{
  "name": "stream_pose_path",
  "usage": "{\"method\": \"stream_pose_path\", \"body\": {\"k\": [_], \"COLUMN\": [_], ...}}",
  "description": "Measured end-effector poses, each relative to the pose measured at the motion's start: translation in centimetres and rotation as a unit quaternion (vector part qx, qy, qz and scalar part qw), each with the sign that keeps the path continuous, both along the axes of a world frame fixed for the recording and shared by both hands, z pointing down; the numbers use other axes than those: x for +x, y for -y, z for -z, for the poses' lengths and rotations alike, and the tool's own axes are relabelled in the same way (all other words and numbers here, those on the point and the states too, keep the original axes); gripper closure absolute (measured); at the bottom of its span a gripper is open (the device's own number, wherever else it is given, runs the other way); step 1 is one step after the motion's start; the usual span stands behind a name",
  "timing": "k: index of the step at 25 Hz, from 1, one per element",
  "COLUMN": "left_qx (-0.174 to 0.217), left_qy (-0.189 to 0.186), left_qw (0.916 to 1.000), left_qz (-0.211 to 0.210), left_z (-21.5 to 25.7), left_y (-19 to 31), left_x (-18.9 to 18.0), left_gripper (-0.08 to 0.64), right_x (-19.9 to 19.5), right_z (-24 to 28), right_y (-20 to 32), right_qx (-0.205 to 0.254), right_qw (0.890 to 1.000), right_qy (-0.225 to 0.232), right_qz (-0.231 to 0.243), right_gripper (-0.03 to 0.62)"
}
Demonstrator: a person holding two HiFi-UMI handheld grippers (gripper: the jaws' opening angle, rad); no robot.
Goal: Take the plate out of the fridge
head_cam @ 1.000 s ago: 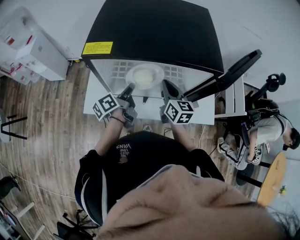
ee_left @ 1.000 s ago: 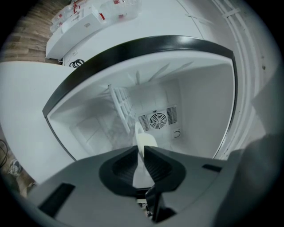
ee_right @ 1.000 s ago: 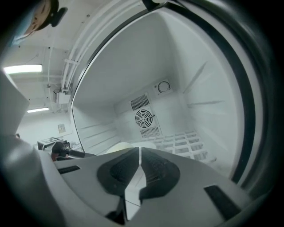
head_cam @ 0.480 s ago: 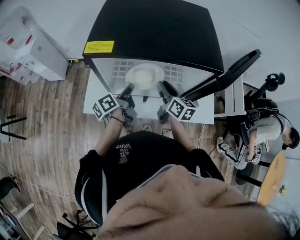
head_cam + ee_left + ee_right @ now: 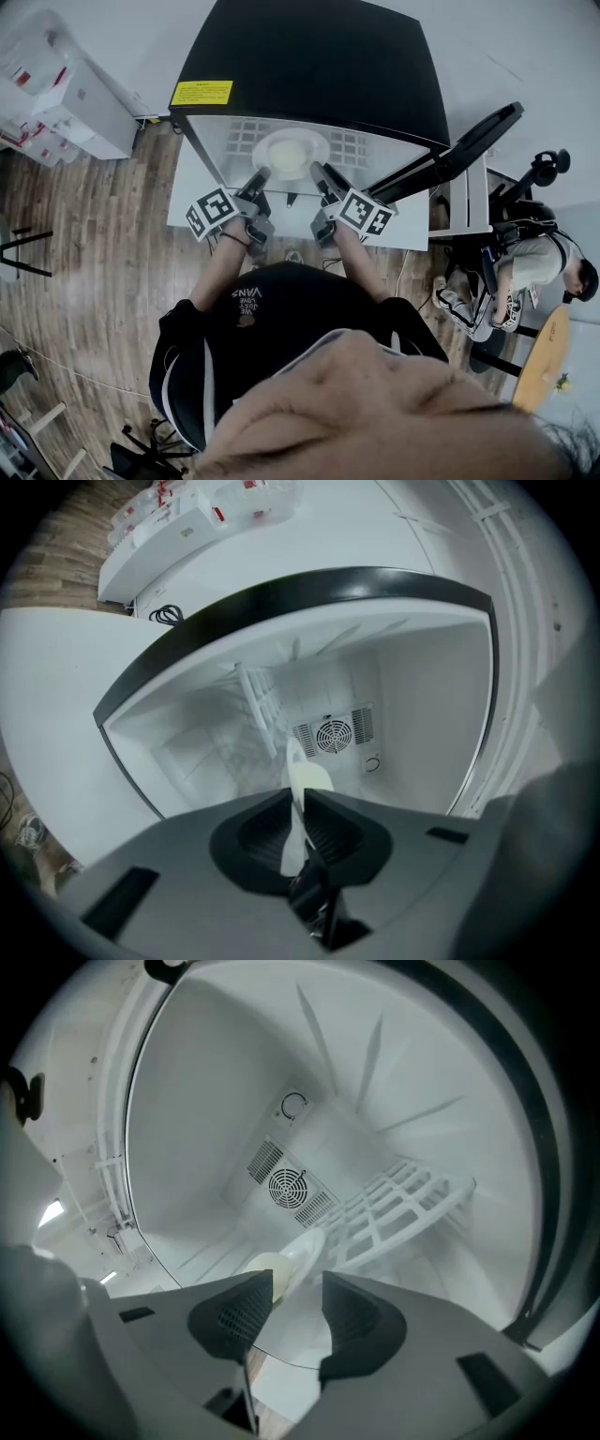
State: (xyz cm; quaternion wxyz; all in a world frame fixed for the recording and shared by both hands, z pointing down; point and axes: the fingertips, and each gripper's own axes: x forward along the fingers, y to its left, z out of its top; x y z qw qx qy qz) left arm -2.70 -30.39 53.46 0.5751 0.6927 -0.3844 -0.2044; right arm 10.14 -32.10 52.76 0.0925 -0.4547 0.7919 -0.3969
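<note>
Inside the open black fridge (image 5: 319, 66) a white plate (image 5: 289, 153) with a pale round lump on it rests on the shelf. My left gripper (image 5: 256, 178) is shut on the plate's near left rim. In the left gripper view the plate (image 5: 296, 778) shows edge-on, pinched in the left gripper (image 5: 298, 797). My right gripper (image 5: 320, 174) stands just to the right of the plate. Its jaws have just been opening and press on nothing. In the right gripper view the plate (image 5: 300, 1251) lies just beyond the right gripper (image 5: 297, 1283).
The fridge door (image 5: 469, 141) hangs open to the right. A white wire rack (image 5: 403, 1199) and a fan vent (image 5: 286, 1185) sit inside. White boxes (image 5: 66, 103) stand at the left on the wood floor. A seated person (image 5: 534, 258) and a round table (image 5: 544, 361) are at the right.
The right gripper has rolled, shifted a little left toward the plate, and its jaws have opened. The left gripper holds the plate rim as before.
</note>
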Motion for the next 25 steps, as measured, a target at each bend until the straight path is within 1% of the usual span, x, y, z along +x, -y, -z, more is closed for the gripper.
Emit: {"method": "stream_pose_path", "body": {"k": [9, 11, 14, 25], "left_qx": [-0.002, -0.002, -0.002, -0.002], "left_qy": [0.000, 0.000, 0.000, 0.003], "left_qw": [1.0000, 1.0000, 1.0000, 1.0000], "left_qz": [0.001, 0.002, 0.002, -0.003], "left_z": [-0.16, -0.21, -0.24, -0.30], "left_y": [-0.06, -0.08, -0.05, -0.21], "left_x": [-0.02, -0.01, -0.03, 0.04], "left_gripper": [0.512, 0.514, 0.514, 0.517], "right_x": [-0.21, -0.33, -0.54, -0.52], "right_z": [-0.16, -0.10, 0.11, 0.04], "right_y": [0.26, 0.24, 0.28, 0.03], "right_qx": [-0.012, -0.010, -0.003, -0.003], "right_qw": [1.000, 1.000, 1.000, 1.000], "right_qy": [0.021, 0.015, 0.002, -0.014], "right_qz": [0.002, 0.006, 0.011, 0.011], "right_gripper": [0.438, 0.445, 0.473, 0.480]}}
